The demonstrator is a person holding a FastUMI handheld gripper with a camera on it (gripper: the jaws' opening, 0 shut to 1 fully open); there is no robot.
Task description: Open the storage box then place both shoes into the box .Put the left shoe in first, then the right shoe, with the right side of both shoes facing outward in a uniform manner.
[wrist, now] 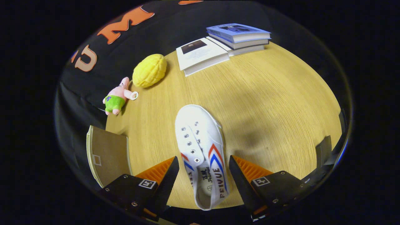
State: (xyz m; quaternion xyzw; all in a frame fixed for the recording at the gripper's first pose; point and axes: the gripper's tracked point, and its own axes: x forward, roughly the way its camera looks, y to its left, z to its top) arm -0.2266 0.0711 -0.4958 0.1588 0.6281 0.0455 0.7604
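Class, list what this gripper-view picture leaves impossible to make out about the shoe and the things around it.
- White shoe: heel cut off between the open gripper fingers.
- Brown board: partly behind a finger; unclear if it is the box.
- Books: cover print too small.

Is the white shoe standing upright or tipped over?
Upright: the white shoe rests sole-down on the table, eyelets and opening facing up, heel between the open gripper fingers.

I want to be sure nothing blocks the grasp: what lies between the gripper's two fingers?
In the gripper view, the white shoe's heel end lies between the open gripper's fingers, on the wooden table.
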